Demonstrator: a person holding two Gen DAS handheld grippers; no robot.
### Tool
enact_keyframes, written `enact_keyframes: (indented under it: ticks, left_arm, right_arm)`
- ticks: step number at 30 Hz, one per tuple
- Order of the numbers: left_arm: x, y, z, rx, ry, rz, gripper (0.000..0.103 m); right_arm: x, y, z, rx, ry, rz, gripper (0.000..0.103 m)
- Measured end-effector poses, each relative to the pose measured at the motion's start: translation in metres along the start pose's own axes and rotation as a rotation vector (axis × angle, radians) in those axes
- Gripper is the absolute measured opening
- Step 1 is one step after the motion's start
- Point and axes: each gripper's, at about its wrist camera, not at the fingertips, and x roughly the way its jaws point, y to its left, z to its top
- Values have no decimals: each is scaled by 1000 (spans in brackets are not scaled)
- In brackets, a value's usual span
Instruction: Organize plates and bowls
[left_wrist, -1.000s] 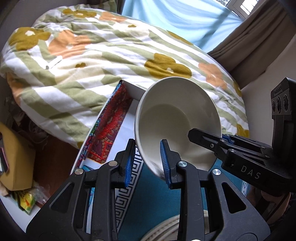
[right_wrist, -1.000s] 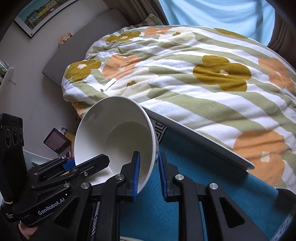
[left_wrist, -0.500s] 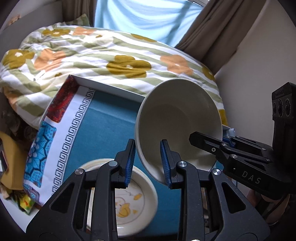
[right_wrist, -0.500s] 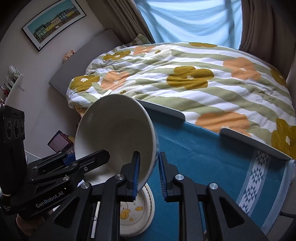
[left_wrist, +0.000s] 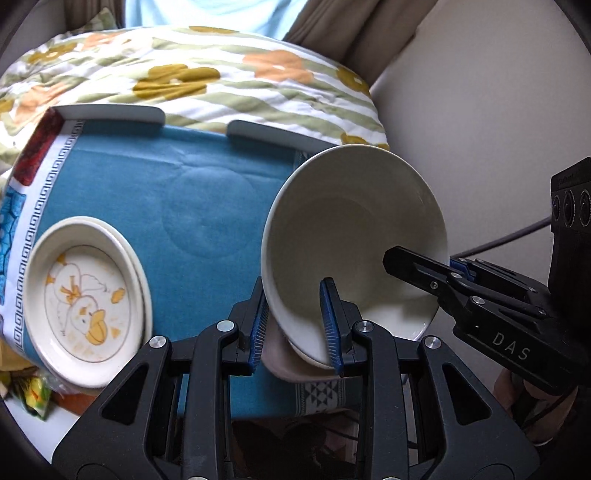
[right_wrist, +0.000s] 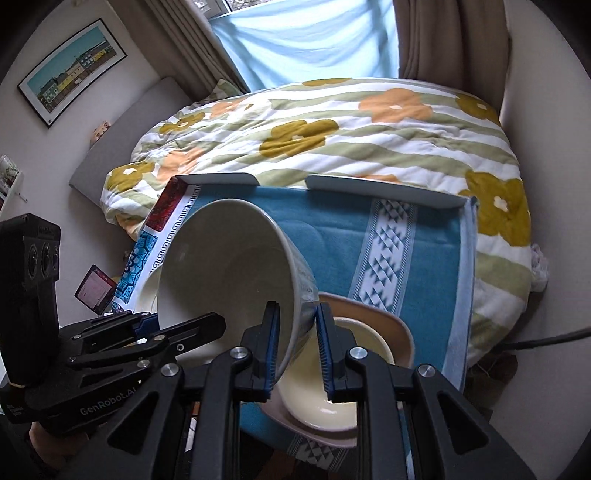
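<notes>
A large white bowl (left_wrist: 354, 236) is held tilted in the air by both grippers, each pinching its rim on opposite sides; it also shows in the right wrist view (right_wrist: 229, 280). My left gripper (left_wrist: 295, 325) is shut on the near rim. My right gripper (right_wrist: 295, 347) is shut on the other rim. Below the bowl, a cream bowl (right_wrist: 332, 387) rests on a pinkish-beige square plate (right_wrist: 399, 332). A stack of white plates with a duck picture (left_wrist: 85, 299) lies at the left of the blue cloth.
A blue patterned cloth (left_wrist: 207, 192) covers a tray table with white raised edges (right_wrist: 384, 188). Behind it lies a bed with a flowered striped quilt (right_wrist: 332, 125). A wall stands at the right, curtains and a window at the back.
Both grippers have carried the bowl down and toward the near right of the table. The duck plates and the cream bowl on the square plate have come into view.
</notes>
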Motion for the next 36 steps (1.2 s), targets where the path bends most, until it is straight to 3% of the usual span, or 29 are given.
enact_keyframes:
  ticks: [7,16,36]
  left_arm:
    - [40,-23,-6,86,124,9,25]
    - [68,-32,-15,183,218,81,25]
    - [91,-41,-20,279,255,174,25]
  right_arm:
    - [10,-37,-33,114,49,-37,18]
    - [29,-48,-56,161,110,-55,18]
    - [42,-50,-63,138,162,-88,18]
